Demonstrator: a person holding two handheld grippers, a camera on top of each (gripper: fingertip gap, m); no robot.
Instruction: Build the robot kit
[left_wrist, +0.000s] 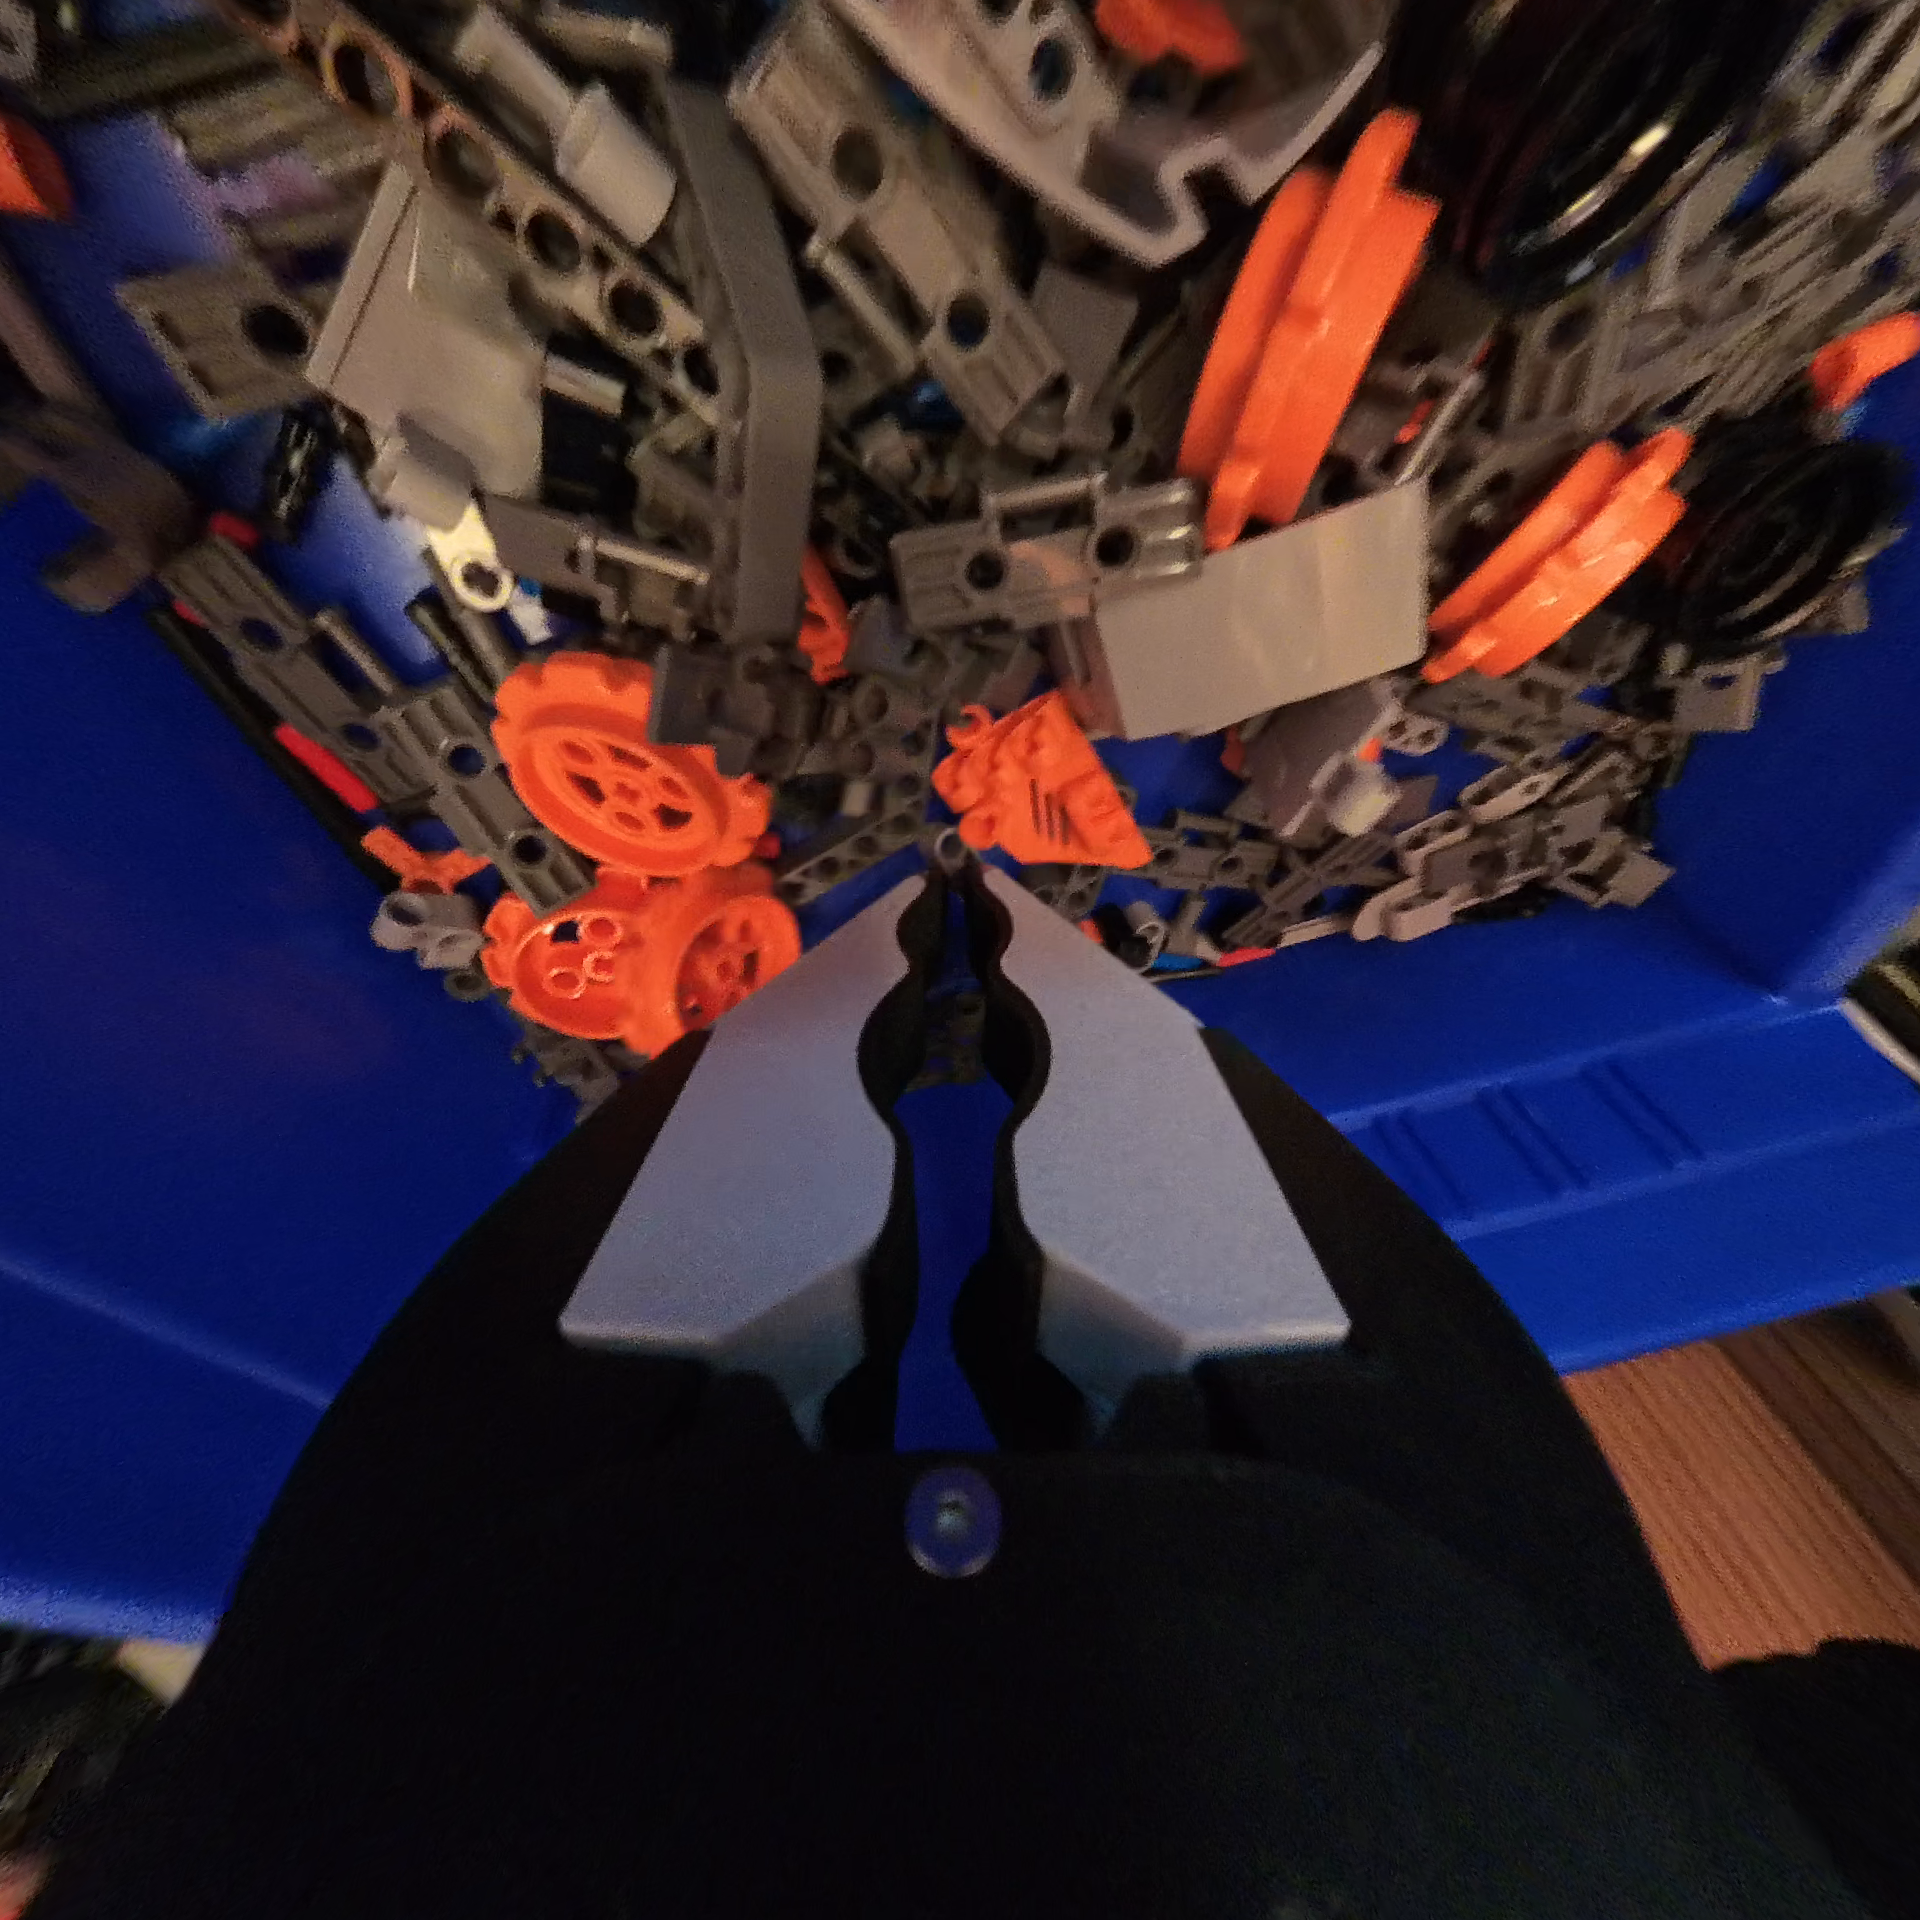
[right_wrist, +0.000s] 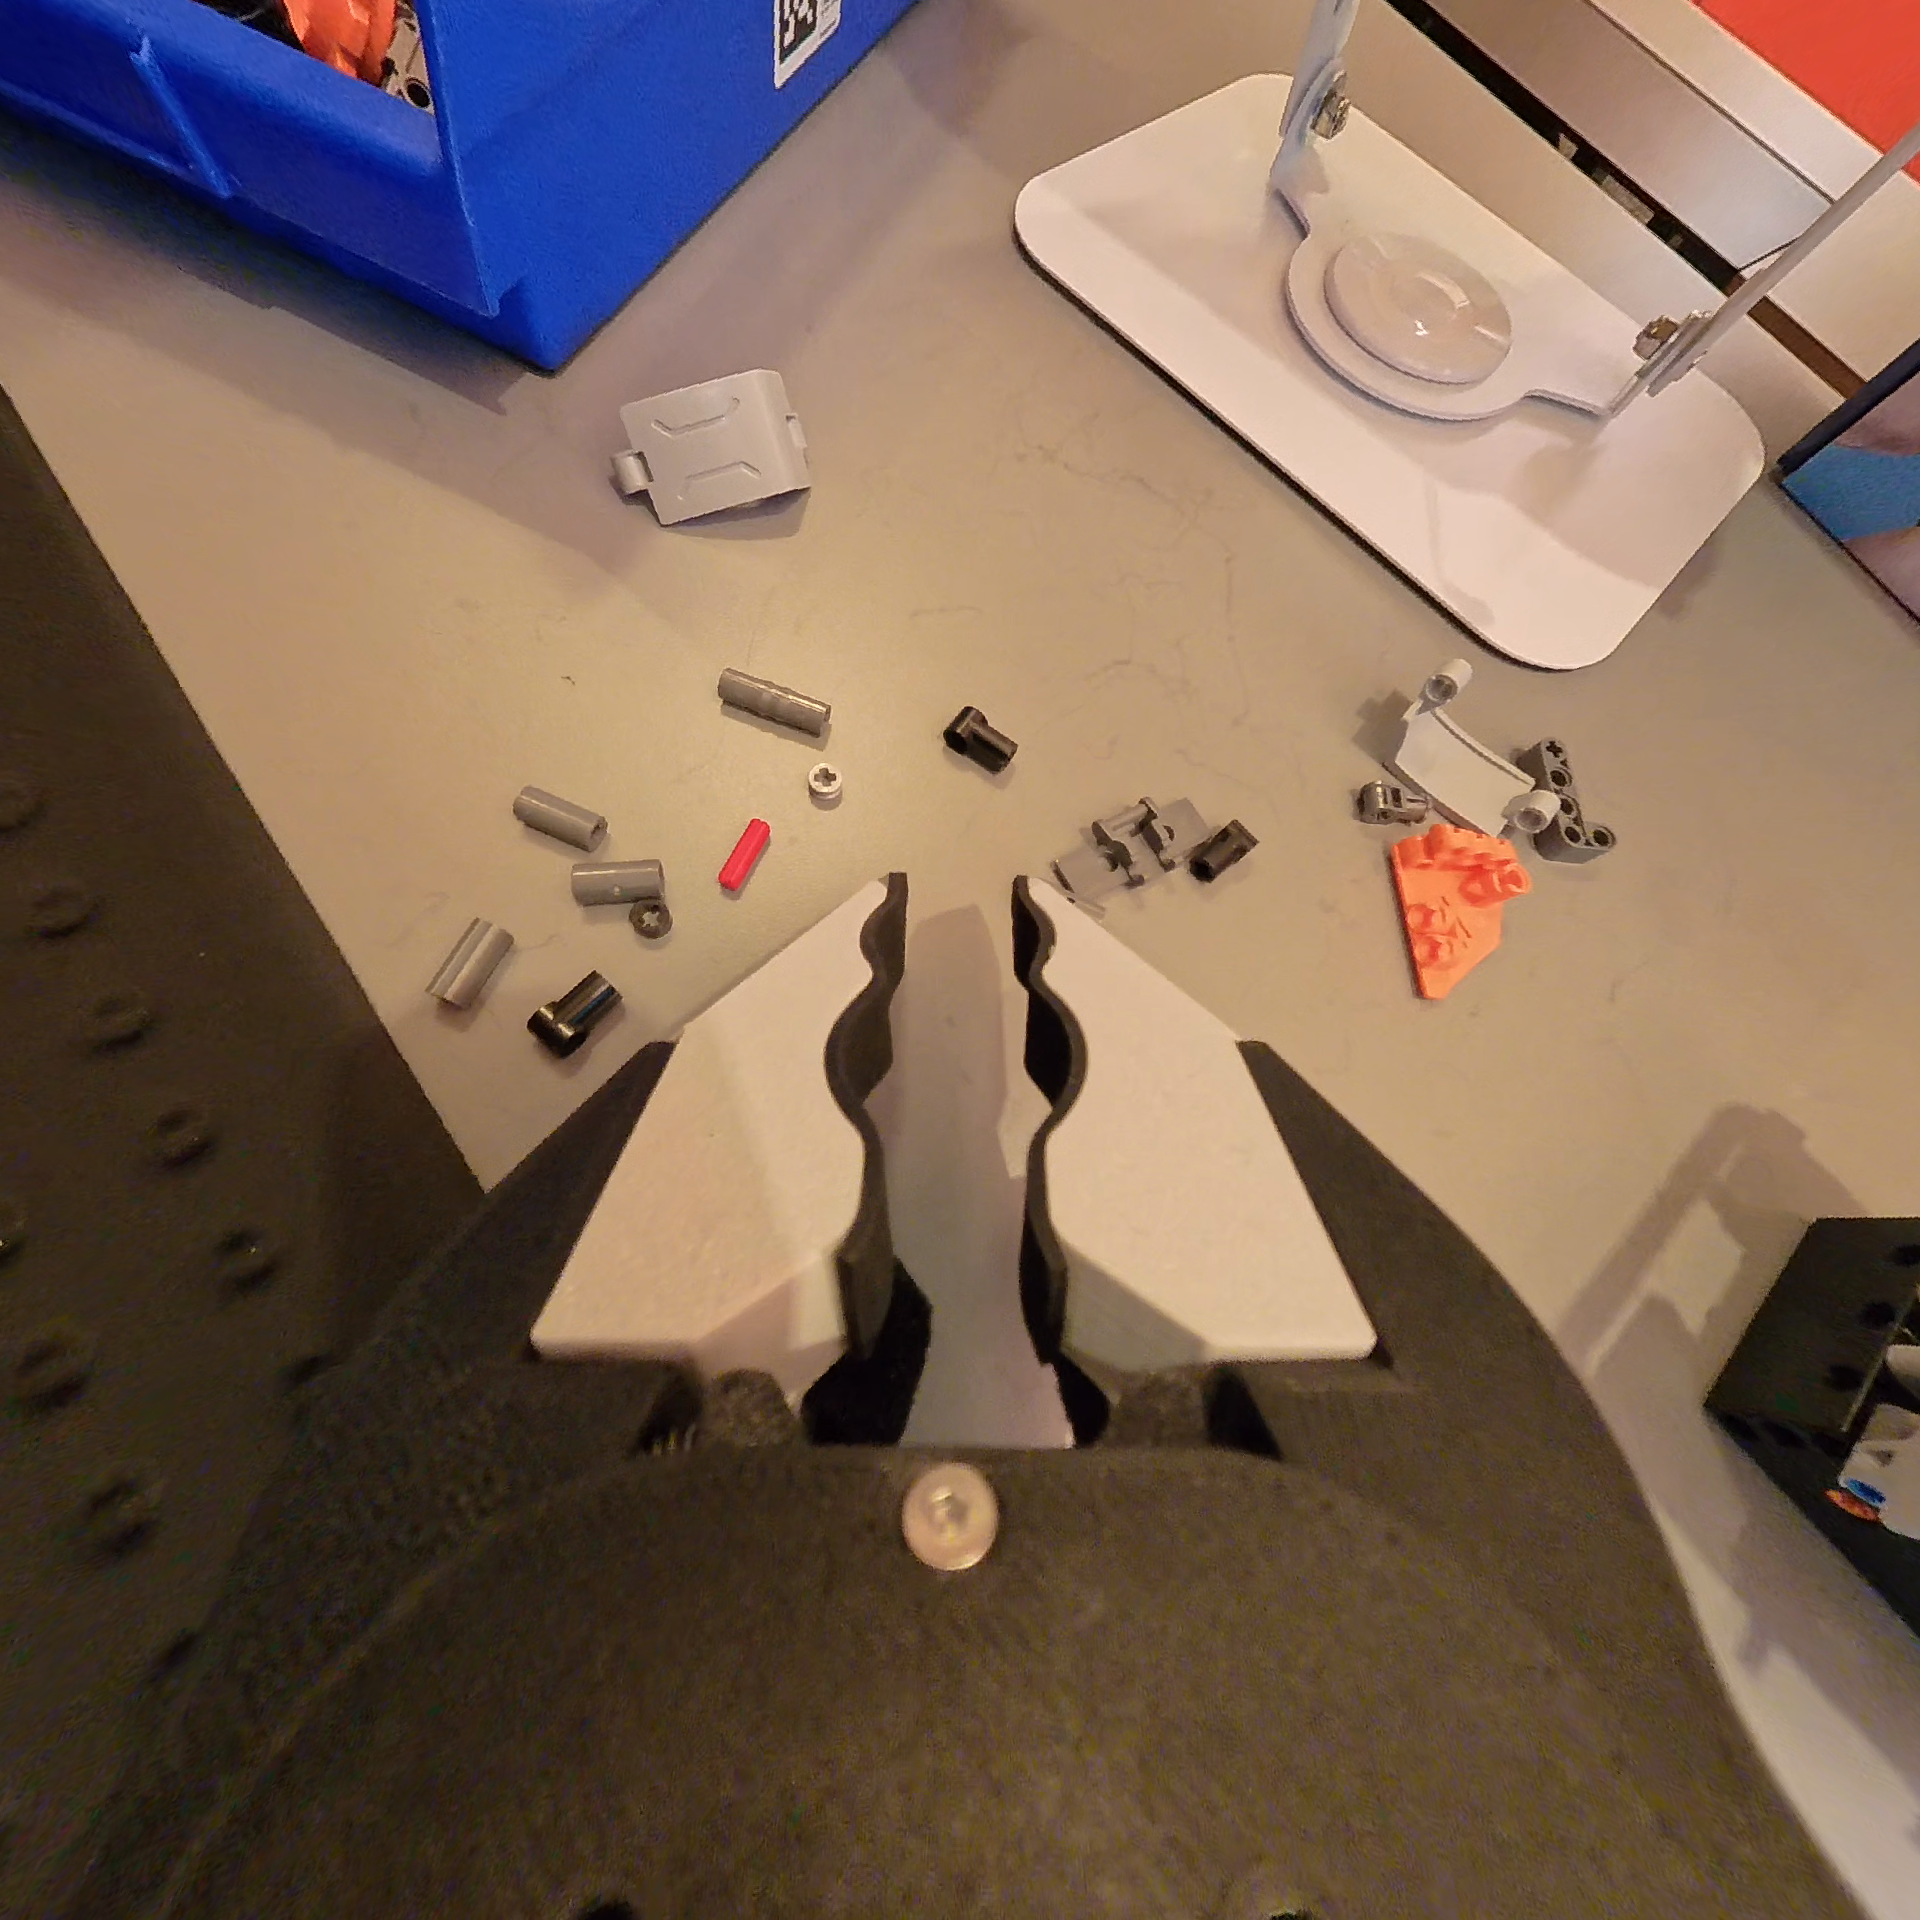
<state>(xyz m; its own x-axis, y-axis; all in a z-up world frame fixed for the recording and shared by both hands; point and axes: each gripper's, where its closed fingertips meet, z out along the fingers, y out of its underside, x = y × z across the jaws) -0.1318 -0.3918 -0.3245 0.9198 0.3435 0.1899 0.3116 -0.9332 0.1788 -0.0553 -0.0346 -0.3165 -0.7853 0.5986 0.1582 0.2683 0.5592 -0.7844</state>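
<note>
Down inside the blue bin (left_wrist: 312, 1039), the left gripper (left_wrist: 951, 883) has its tips nearly shut on a small grey pin (left_wrist: 948, 847), by the orange wedge piece (left_wrist: 1039, 795). It looks light, hard and slippery; pinching its middle seems best. Over the grey table (right_wrist: 1039, 520), the right gripper (right_wrist: 961, 894) is open and empty, near a red peg (right_wrist: 744, 854).

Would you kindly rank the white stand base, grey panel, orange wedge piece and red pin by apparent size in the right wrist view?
1. White stand base
2. Grey panel
3. Orange wedge piece, close to the panel, so unsure
4. Red pin
</note>
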